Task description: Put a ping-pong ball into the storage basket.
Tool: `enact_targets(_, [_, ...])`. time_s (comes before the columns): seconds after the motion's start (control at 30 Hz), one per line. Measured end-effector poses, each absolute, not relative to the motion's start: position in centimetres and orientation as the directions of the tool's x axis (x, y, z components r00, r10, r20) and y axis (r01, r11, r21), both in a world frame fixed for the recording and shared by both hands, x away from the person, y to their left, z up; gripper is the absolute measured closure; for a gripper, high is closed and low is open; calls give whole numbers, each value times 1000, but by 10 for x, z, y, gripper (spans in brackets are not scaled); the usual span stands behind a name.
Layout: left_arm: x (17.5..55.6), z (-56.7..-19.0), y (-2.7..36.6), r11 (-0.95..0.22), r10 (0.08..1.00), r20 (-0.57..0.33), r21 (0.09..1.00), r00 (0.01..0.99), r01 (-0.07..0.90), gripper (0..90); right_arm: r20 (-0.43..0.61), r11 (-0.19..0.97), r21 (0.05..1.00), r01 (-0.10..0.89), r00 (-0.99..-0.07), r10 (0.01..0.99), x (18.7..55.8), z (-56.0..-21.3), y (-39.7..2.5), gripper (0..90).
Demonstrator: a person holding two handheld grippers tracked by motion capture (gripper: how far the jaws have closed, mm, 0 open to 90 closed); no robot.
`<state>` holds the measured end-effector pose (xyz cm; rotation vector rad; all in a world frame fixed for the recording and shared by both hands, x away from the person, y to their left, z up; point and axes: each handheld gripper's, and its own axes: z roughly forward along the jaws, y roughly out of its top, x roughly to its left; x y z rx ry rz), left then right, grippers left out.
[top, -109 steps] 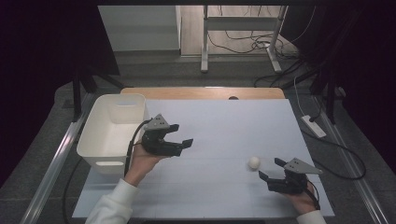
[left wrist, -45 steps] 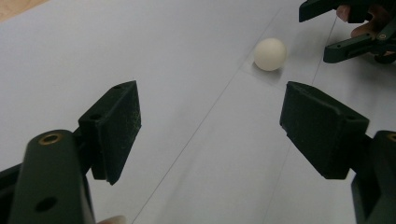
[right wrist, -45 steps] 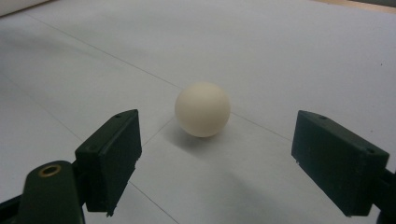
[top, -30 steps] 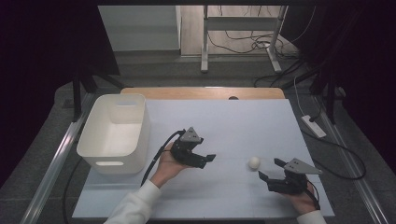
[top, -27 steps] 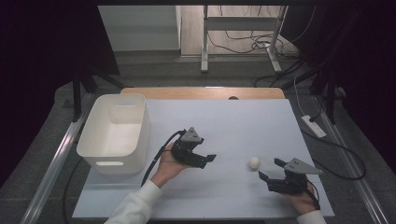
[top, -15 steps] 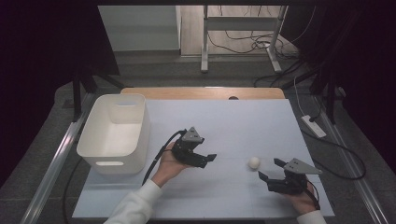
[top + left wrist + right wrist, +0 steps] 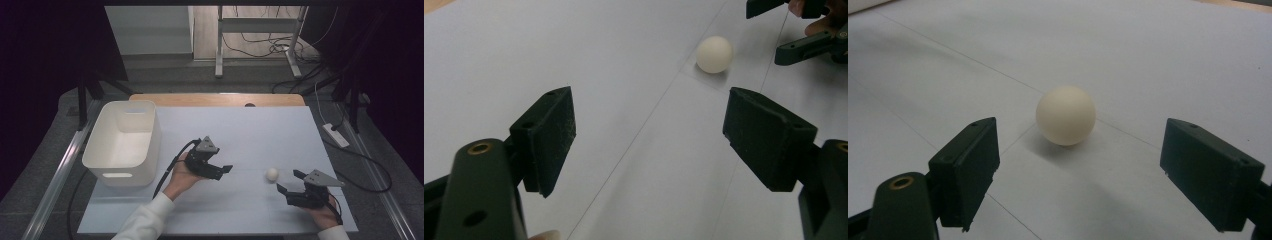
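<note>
The small white ball [image 7: 1066,115] rested on the pale table [image 7: 250,130], untouched, just ahead of the right gripper [image 7: 289,182] and centred between its widely spread jaws, so a short push forward would bracket it. Being round, it offered no long axis to line up with. The left gripper [image 7: 647,135], jaws likewise spread and holding nothing, pointed toward the ball from well apart, leaving the right hand clearly nearer. The white bin [image 7: 125,137] stood beyond the left gripper.
</note>
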<state>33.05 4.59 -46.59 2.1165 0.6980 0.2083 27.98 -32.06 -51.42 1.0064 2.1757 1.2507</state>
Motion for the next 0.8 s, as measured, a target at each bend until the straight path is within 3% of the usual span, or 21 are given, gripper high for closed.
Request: enact_targets(0.8, [333,-469,45,-468,555,-102,782,825,412,215,-15,333,865,376,-644,765,280,-515,-320,162])
